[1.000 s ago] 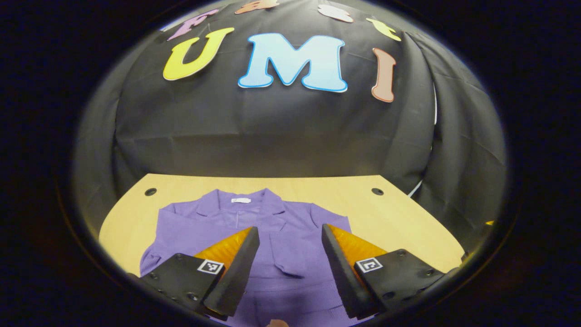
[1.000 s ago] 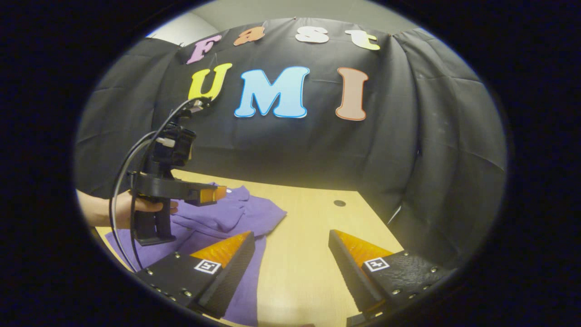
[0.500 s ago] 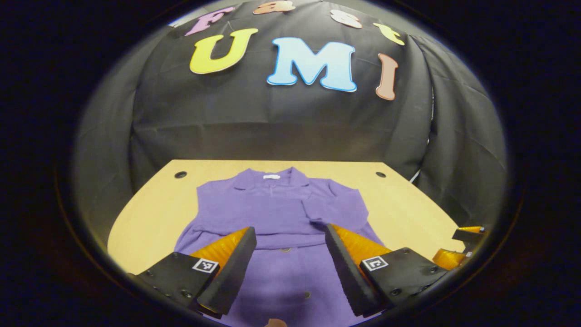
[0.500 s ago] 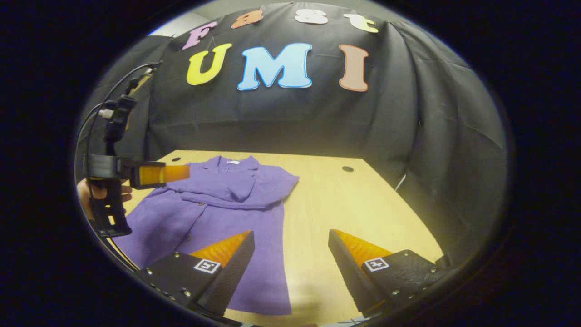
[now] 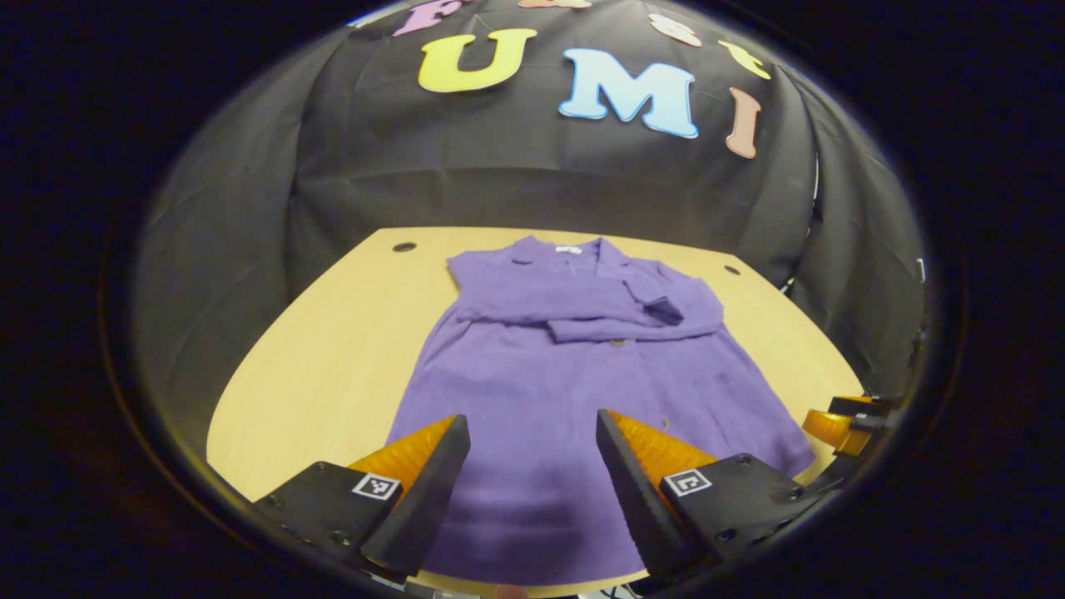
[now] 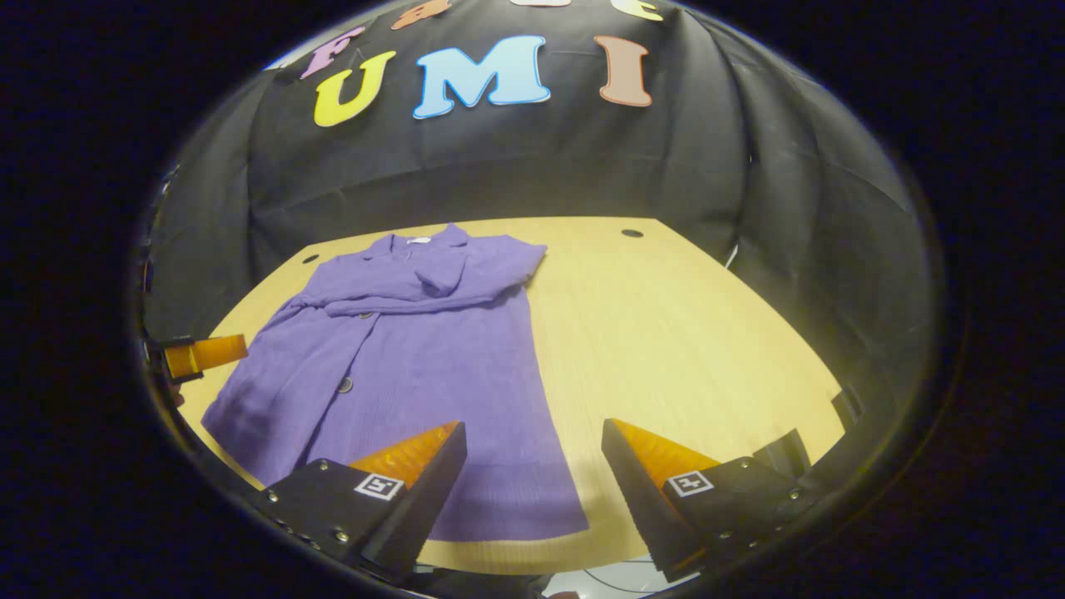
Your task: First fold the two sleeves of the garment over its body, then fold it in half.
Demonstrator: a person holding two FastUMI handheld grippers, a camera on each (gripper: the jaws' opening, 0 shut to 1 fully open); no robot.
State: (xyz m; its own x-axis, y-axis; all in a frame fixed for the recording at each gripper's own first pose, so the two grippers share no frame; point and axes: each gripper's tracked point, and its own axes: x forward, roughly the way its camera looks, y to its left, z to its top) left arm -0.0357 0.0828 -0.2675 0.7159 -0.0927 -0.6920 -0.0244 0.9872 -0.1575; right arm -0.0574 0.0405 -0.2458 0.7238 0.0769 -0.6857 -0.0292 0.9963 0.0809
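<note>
Below both grippers, the purple garment (image 5: 582, 374) lay flat on the wooden table (image 5: 333, 349), collar toward the black cloth wall (image 5: 516, 183) and hem at the near edge. Both sleeves (image 5: 616, 320) were folded across the chest, one over the other. The left gripper (image 5: 528, 482) was above the hem with its fingers wide apart and nothing between them. The right gripper (image 6: 532, 491) was also wide open and empty, over the garment's right hem corner and bare table. Round holes (image 5: 404, 247) were in the table's far corners. In the right gripper view, the left gripper's tip appeared at the left edge, beside the garment. Nothing lay on the garment itself.
</note>
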